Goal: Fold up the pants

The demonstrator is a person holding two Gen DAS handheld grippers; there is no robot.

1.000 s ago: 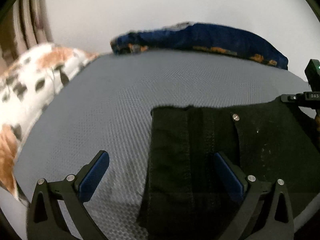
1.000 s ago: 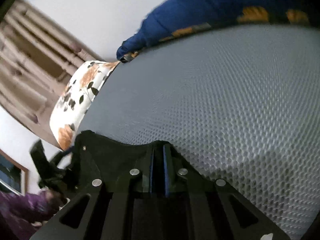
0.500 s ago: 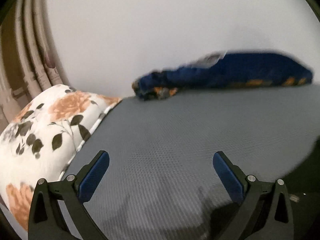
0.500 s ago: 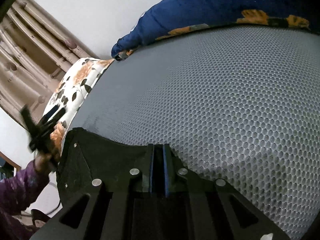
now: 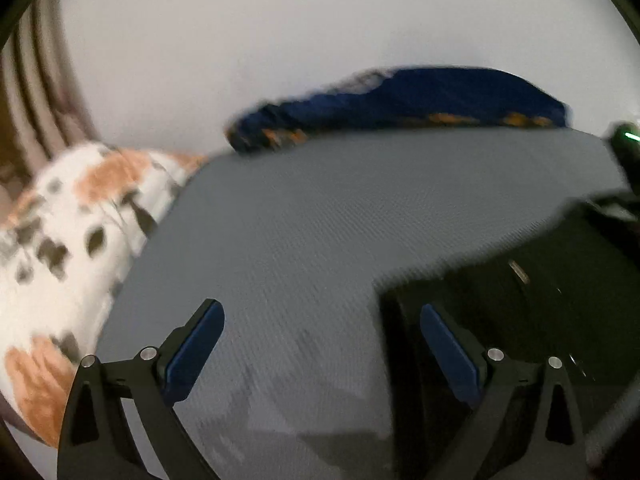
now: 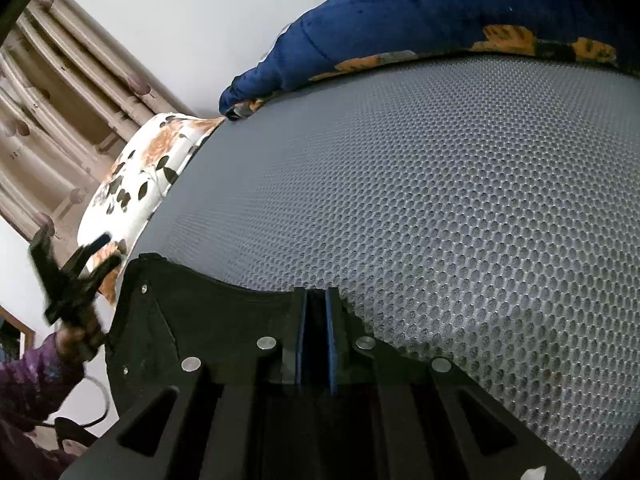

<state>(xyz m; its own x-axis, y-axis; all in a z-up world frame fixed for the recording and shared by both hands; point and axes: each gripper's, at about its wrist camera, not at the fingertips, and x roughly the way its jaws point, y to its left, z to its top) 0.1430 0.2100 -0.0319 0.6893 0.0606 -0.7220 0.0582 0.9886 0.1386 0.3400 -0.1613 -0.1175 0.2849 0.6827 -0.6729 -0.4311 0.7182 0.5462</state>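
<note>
So my left gripper (image 5: 322,334) is spread wide with nothing between the blue pads (image 5: 196,350), just hanging over the grey honeycomb-mesh mattress (image 5: 320,216). The left-wrist view is pretty blurry. The black pants with little metal rivets (image 5: 520,300) sit on the mattress at the right of that view, and my right-hand finger is over their left edge, though I can't tell if it's touching the cloth.

My right gripper (image 6: 316,336) is clamped down on the near edge of the pants (image 6: 224,320), blue pads pressed together with the dark fabric squeezed between them. From that camera the pants spread out to the left of the fingers along the near side of the mattress (image 6: 440,200), and you can see a couple of the rivets on them.

In the right-wrist view my left gripper (image 6: 76,264) shows up at the far left, just beside the left corner of the pants, with my purple-sleeved arm (image 6: 32,376) behind it.

Other stuff: a white pillow with an orange and dark floral print (image 6: 136,184) at the left edge of the mattress, a dark blue blanket with orange patches (image 6: 420,28) bunched along the far side against the white wall (image 5: 280,40), and beige curtains (image 6: 52,100) on the left.
</note>
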